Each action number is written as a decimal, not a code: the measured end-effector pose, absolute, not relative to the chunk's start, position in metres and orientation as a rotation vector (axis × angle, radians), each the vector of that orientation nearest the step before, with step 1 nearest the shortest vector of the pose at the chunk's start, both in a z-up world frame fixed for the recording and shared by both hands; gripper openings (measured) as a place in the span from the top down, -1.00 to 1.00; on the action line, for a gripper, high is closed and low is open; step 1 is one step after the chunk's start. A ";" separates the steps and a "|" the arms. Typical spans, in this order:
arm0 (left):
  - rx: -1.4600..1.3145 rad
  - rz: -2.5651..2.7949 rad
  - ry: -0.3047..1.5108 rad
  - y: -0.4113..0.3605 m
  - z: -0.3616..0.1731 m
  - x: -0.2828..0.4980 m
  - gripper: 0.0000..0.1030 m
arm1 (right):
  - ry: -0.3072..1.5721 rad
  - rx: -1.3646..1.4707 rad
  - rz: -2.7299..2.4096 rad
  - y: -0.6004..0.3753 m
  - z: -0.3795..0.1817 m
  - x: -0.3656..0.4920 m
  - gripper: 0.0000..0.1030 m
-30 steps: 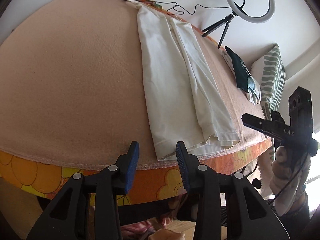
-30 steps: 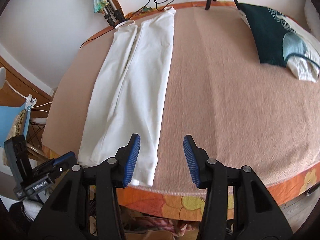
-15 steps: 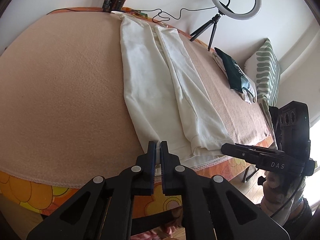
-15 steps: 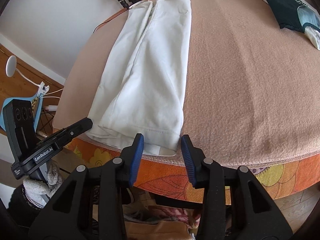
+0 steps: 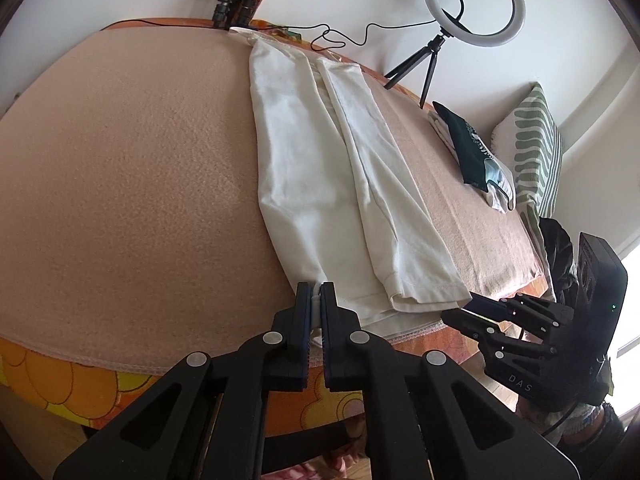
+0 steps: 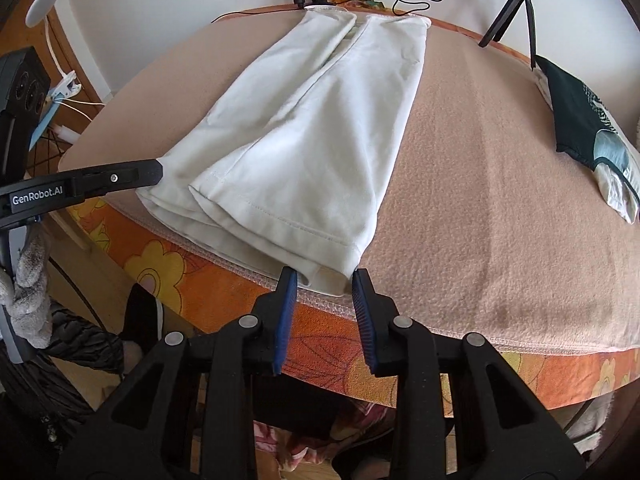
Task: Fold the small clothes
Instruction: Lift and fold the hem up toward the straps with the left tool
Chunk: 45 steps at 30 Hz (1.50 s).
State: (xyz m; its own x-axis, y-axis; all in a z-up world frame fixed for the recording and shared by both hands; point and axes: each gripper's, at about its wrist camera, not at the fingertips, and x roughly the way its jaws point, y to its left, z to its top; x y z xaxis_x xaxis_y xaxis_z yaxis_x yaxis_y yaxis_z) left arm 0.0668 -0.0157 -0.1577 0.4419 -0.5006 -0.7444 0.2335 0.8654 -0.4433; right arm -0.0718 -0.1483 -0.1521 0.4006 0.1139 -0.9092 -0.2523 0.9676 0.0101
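A white garment (image 5: 320, 168), folded lengthwise into a long strip, lies on the pink blanket (image 5: 120, 168) and reaches its near edge. My left gripper (image 5: 316, 304) is shut on the garment's near left hem corner. My right gripper (image 6: 325, 284) is open, its jaws on either side of the near right hem corner (image 6: 336, 276) at the blanket's edge. The garment also shows in the right wrist view (image 6: 320, 128). Each gripper shows in the other's view: the right one (image 5: 520, 320), the left one (image 6: 100, 180).
A folded dark green garment (image 5: 472, 148) lies at the blanket's right end beside a striped pillow (image 5: 532, 140). A ring light on a small tripod (image 5: 472, 4) and stand legs (image 5: 236, 4) are at the far edge. An orange flowered sheet (image 6: 400, 360) hangs below the blanket.
My left gripper closed on the near left hem corner. My right gripper moved left to the near right hem corner, still open.
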 end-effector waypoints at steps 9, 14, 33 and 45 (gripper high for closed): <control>-0.249 -0.418 1.013 -0.008 -0.164 0.064 0.94 | 1.041 -0.127 0.160 -0.160 -0.133 -0.084 0.97; -0.225 -0.410 1.018 -0.007 -0.168 0.061 0.94 | 1.078 -0.163 0.144 -0.162 -0.148 -0.084 0.98; -0.257 -0.394 1.002 0.013 -0.152 0.064 0.65 | 1.100 0.229 0.302 -0.189 -0.138 -0.069 0.48; -0.370 -0.473 1.095 0.007 -0.169 0.070 0.93 | 1.197 0.332 0.370 -0.177 -0.169 -0.057 0.87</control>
State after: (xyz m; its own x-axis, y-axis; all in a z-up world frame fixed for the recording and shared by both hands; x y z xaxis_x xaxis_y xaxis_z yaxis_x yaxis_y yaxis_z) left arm 0.0701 0.0072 -0.1690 0.3765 -0.5368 -0.7551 0.1819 0.8420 -0.5079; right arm -0.0567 -0.1767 -0.1687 0.3190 0.4475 -0.8355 -0.1025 0.8926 0.4390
